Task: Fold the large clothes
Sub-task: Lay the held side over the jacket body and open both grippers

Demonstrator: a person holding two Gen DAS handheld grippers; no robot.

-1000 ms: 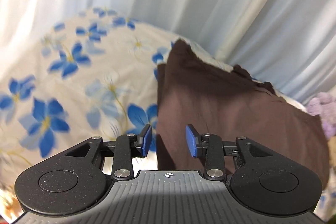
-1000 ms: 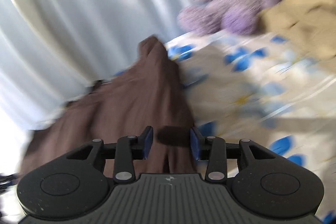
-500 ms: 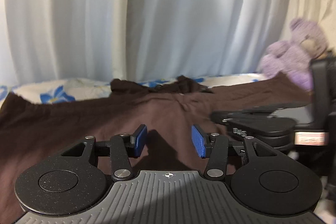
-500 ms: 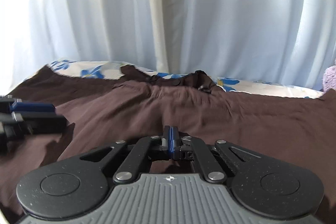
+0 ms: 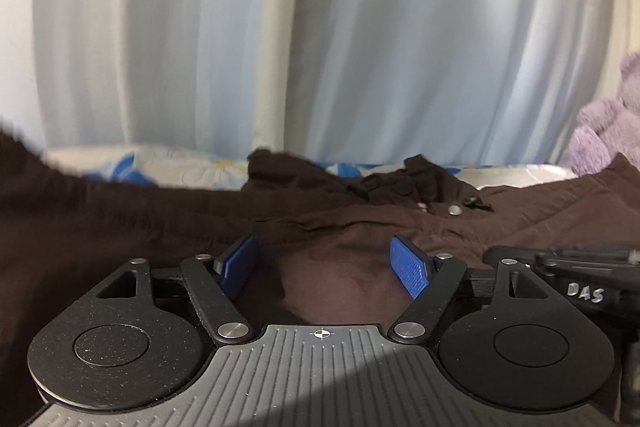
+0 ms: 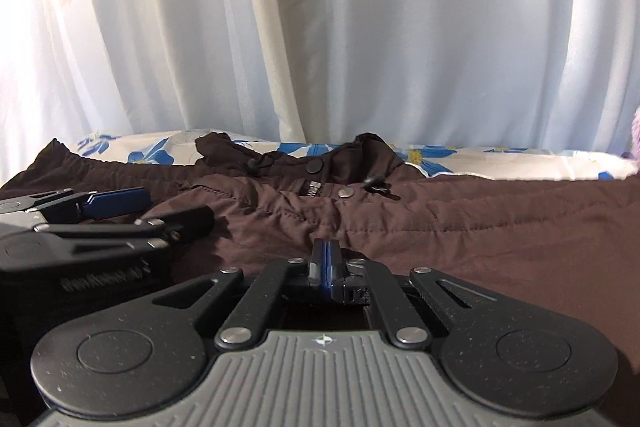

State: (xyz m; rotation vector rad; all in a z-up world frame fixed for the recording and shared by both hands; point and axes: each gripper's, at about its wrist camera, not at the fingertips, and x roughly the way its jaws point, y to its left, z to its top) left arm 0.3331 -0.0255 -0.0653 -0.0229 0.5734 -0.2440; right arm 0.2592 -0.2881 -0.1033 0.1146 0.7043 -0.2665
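Bedroom corner, curtains drawn, daylight coming through

Whole back of both views is pale white-blue curtains (image 6: 360,27) hanging in long vertical folds, with a creamier strip (image 6: 272,39) running down where two panels meet. Light glows through the fabric, brightest toward the left side in the right wrist view, almost blown out there. Below the curtains is a bed with a cream sheet printed with blue flowers (image 6: 304,148), only visible as a thin band along the far edge. A fuzzy purple plush toy (image 5: 608,119) sits at the right end of that far edge, up against the curtain. No floor or bare wall visible anywhere.
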